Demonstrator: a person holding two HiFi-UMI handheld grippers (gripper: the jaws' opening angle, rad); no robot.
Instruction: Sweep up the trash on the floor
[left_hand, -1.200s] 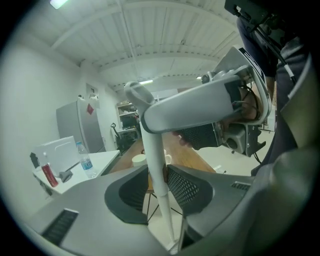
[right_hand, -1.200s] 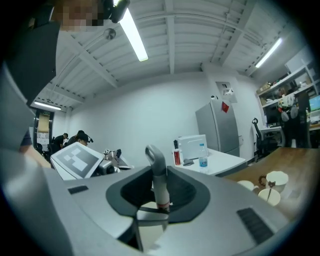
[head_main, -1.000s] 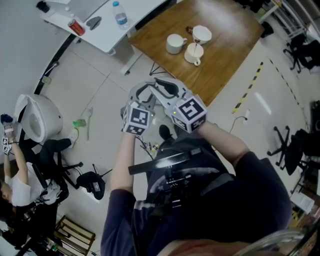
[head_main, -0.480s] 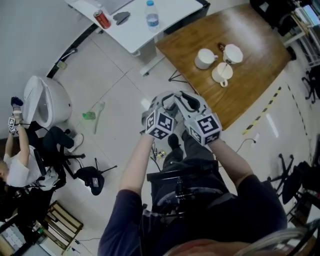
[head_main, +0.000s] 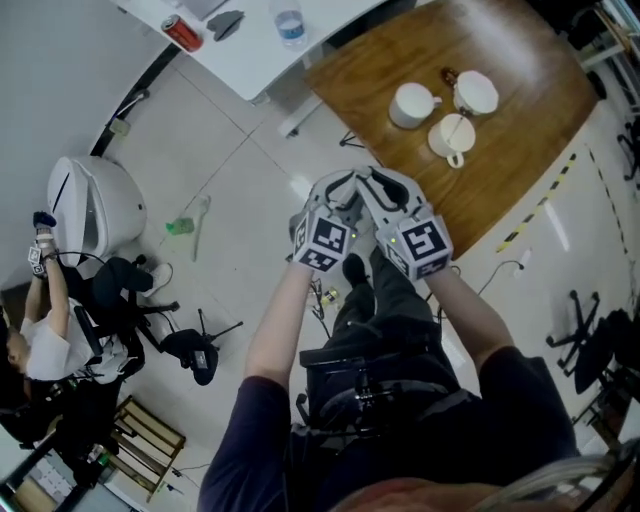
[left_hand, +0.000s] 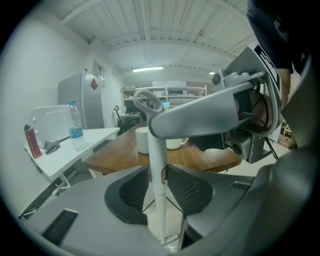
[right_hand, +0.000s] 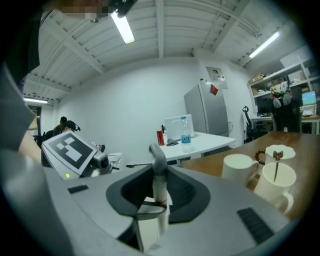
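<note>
A white broom pole (left_hand: 159, 165) with a grey loop cap (left_hand: 145, 100) stands upright and runs down to the floor. My left gripper (left_hand: 158, 186) is shut on the pole's middle. My right gripper (right_hand: 159, 194) is shut on the same pole (right_hand: 159, 186) just under the cap, and its jaws have just closed a little further. In the head view both grippers meet tip to tip, left (head_main: 338, 188) and right (head_main: 374, 186), above the person's legs. A small green scrap (head_main: 180, 227) and a pale strip (head_main: 199, 222) lie on the floor to the left.
A wooden table (head_main: 500, 150) with three white cups (head_main: 412, 104) stands just beyond the grippers. A white desk (head_main: 250, 55) holds a bottle (head_main: 289, 25) and a red can (head_main: 182, 33). At left are a white rounded bin (head_main: 95, 205), a seated person (head_main: 45, 350) and black stands (head_main: 195, 352).
Both grippers have sunk together with the pole, still tip to tip. The head view has shifted, so the table and desk sit differently in it.
</note>
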